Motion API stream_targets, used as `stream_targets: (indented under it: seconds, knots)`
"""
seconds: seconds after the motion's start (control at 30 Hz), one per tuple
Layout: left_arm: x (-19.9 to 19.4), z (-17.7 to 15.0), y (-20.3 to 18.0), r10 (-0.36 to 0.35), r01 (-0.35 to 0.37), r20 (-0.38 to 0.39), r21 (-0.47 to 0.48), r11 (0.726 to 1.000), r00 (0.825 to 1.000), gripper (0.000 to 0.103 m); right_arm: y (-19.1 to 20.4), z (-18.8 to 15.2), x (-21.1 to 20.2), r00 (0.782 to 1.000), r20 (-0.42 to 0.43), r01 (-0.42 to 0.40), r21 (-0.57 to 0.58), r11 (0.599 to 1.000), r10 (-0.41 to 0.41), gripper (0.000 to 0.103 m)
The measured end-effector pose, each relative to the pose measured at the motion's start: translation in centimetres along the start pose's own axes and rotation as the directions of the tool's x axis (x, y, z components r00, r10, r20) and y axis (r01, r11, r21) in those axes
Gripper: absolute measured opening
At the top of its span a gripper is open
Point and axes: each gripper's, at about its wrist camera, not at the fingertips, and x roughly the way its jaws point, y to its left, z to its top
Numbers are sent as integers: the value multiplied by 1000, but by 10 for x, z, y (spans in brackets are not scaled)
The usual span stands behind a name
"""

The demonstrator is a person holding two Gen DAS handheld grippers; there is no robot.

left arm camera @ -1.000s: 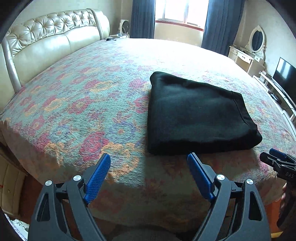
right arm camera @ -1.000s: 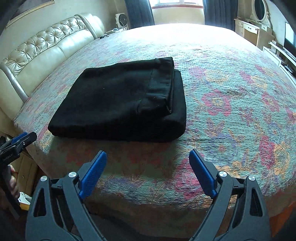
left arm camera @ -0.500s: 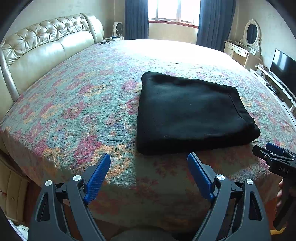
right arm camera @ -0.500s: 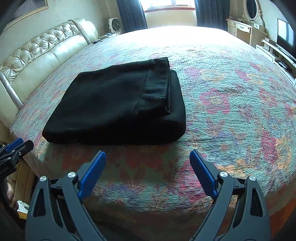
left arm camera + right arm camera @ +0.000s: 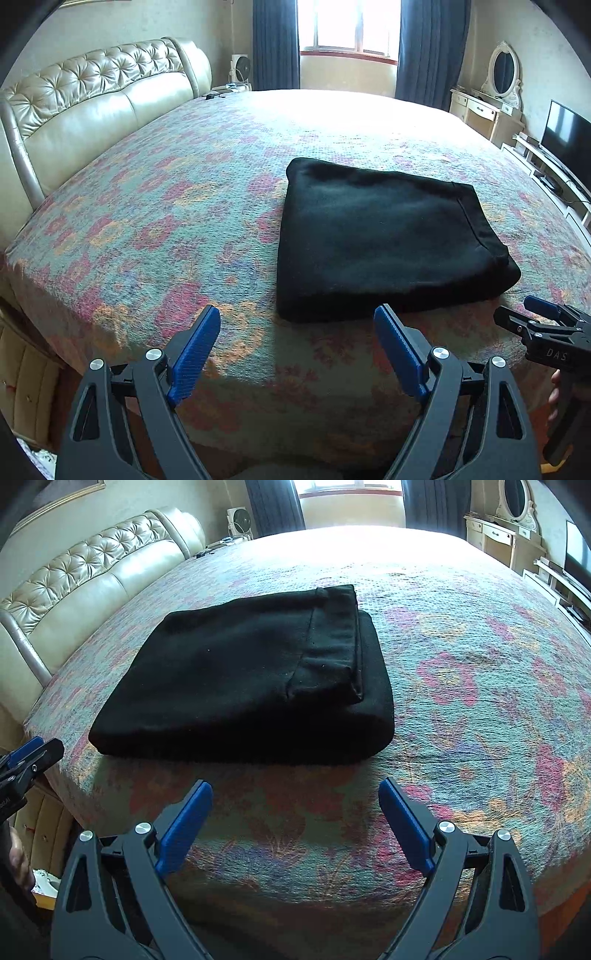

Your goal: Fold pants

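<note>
Black pants lie folded into a thick rectangle on the floral bedspread; they also show in the right wrist view, waistband on top at the right. My left gripper is open and empty, just short of the pants' near edge. My right gripper is open and empty, in front of the pants over the bed's near edge. Each gripper shows at the edge of the other's view, the right one and the left one.
A tufted cream headboard runs along the left. A window with dark curtains is at the back. A dressing table with mirror and a TV stand at the right. The bed's near edge drops off below the grippers.
Both grippers have drawn back slightly and tilted up, so more of the room shows. The pants have not moved. Both grippers stay open.
</note>
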Motion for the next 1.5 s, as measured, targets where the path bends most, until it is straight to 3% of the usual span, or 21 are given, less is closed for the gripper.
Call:
stream_targets:
  seconds: [1.17,1.33,1.43,1.5]
  knots:
    - [-8,-1,-11,12,-12,31,18,1000,999,86,2,-3,4,1000,-16,-4,-6,1000,4,92]
    - [-12,-1,-19,75,-77,57,25,997,996,87,4,-4,4,1000,-17,-8,-10,1000,8,92]
    - [-16,1,-27,177,-179,52,37,983,983,90,4,-5,4,1000,-14,-9,-10,1000,9,92]
    - [-23,7,-30,77,-80,59,53,995,995,90,3,-6,5,1000,-18,-9,-7,1000,8,92]
